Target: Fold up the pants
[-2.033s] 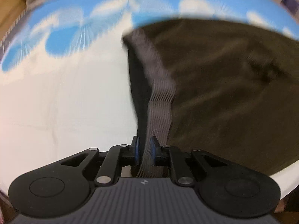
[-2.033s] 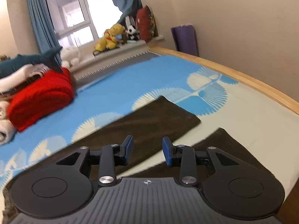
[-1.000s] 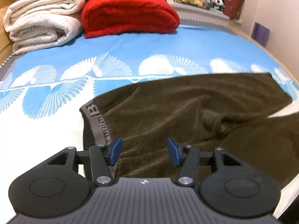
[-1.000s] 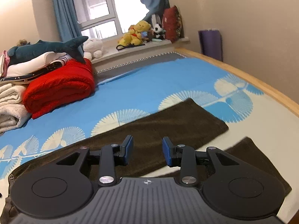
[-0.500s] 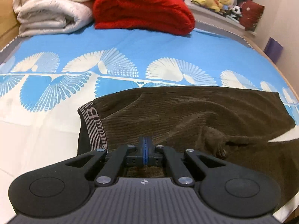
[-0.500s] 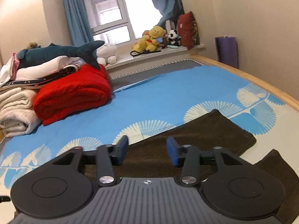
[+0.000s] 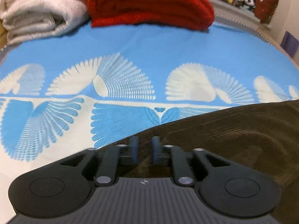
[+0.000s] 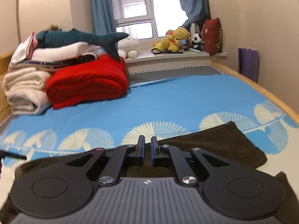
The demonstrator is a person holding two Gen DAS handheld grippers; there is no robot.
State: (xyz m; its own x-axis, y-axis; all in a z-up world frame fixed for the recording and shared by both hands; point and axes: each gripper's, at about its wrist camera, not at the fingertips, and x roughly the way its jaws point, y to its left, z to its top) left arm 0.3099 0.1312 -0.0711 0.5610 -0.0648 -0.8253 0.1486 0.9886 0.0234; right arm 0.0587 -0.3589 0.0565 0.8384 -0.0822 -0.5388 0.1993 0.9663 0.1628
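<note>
Now the brown pants (image 8: 214, 140) lie flat on the bed (image 8: 177, 100), well short of the red blanket (image 8: 87, 82) at its far end. Left gripper (image 7: 144, 150), jaws just reopened to a narrow gap, hangs over the pants' far edge holding nothing. Right gripper (image 8: 147, 152) has just closed, nearly shut and empty, above the pants.

Daylight comes through the white-framed window (image 8: 138, 11), whose panes are blown out to near white, and the room is evenly bright with soft, faint shadows. The left wrist view is smeared by motion blur, worst on the folded red fleece blanket (image 7: 149, 3) at the top. Both fisheye views bend straight lines and darken at the corners.
</note>
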